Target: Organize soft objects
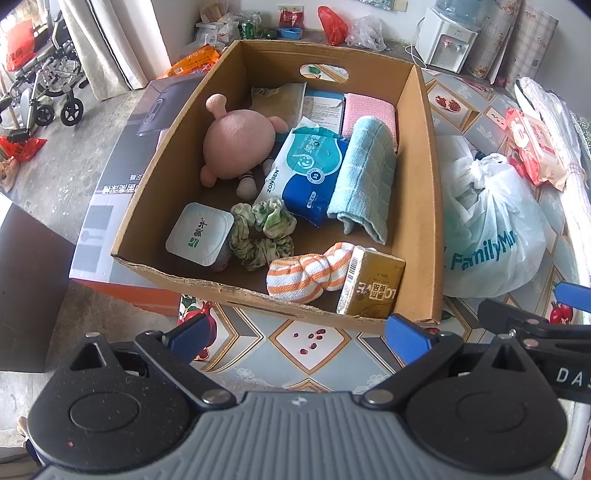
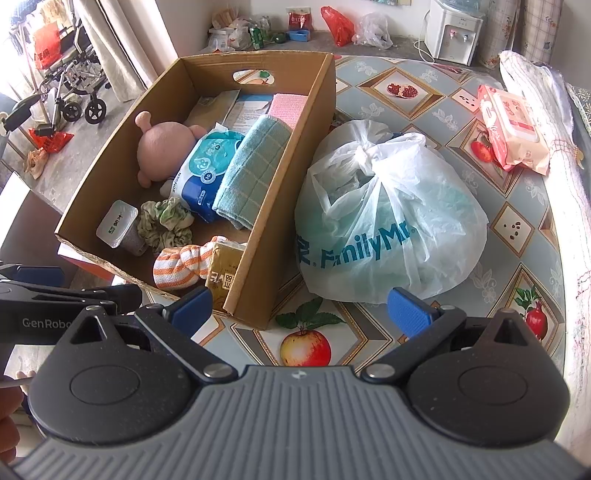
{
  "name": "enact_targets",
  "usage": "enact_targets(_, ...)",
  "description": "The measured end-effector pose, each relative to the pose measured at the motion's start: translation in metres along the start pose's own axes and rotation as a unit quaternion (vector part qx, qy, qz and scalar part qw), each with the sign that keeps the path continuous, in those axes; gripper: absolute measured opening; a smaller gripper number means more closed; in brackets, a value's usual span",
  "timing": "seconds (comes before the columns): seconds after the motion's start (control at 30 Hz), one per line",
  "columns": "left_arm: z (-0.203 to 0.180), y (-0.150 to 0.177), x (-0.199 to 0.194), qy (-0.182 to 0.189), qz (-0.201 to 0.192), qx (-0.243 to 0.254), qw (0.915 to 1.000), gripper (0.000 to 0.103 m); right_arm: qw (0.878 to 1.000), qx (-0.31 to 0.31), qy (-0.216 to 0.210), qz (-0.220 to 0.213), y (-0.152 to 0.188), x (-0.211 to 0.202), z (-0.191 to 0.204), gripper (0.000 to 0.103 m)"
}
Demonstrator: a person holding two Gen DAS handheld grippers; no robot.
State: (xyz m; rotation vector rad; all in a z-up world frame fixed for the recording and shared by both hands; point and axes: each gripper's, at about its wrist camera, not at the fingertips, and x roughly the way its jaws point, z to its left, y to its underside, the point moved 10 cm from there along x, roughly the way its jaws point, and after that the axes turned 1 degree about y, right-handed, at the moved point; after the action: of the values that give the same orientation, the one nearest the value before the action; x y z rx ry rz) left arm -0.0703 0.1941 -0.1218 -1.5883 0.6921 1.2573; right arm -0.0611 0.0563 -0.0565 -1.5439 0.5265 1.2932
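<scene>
Nearest the cameras, the left gripper (image 1: pixel 299 338) and the right gripper (image 2: pixel 301 312) hang side by side over the table, each with its blue fingers spread wide and nothing between them. Beneath them lies a patterned tablecloth (image 2: pixel 406 96), grey-blue with diamond panels printed with apples and pomegranates. Just beyond the left gripper stands an open cardboard box (image 1: pixel 424 184), which holds the soft things: an orange-striped rolled cloth (image 1: pixel 306 273) at the near wall touching a yellow drink carton (image 1: pixel 373 286), a green scrunchie (image 1: pixel 264 230) beside a sealed cup (image 1: pixel 199 234), then a blue wipes pack (image 1: pixel 314 173), a folded teal towel (image 1: pixel 364 173) and a pink plush toy (image 1: pixel 238 147). A pink sponge cloth (image 1: pixel 367 110) lies at the far wall. To the box's right, touching it, sits a knotted white plastic bag (image 2: pixel 388 218); farther right lies a pink wipes pack (image 2: pixel 511 125). Beyond the table, a water dispenser (image 2: pixel 452 31) stands by the wall, and a wheelchair (image 2: pixel 74 85) is parked on the concrete floor at the far left.
</scene>
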Motion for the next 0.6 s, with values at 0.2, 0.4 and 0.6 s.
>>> enact_targets(0.2, 0.0012, 0.0007, 0.0013, -0.002, 0.000, 0.000, 1.0000, 0.101, 1.000, -0.002, -0.002, 0.001, 0.0005, 0.0023, 0.0017, 0.101)
enact_targets(0.4, 0.0019, 0.0006, 0.0013, -0.004, 0.001, -0.001, 1.0000, 0.101, 1.000, -0.003, -0.002, 0.003, 0.0005, 0.0032, 0.0022, 0.101)
enact_targets(0.6, 0.0014, 0.0008, 0.0015, -0.004, 0.001, -0.001, 1.0000, 0.101, 1.000, -0.002, -0.002, 0.003, 0.0008, 0.0032, 0.0022, 0.101)
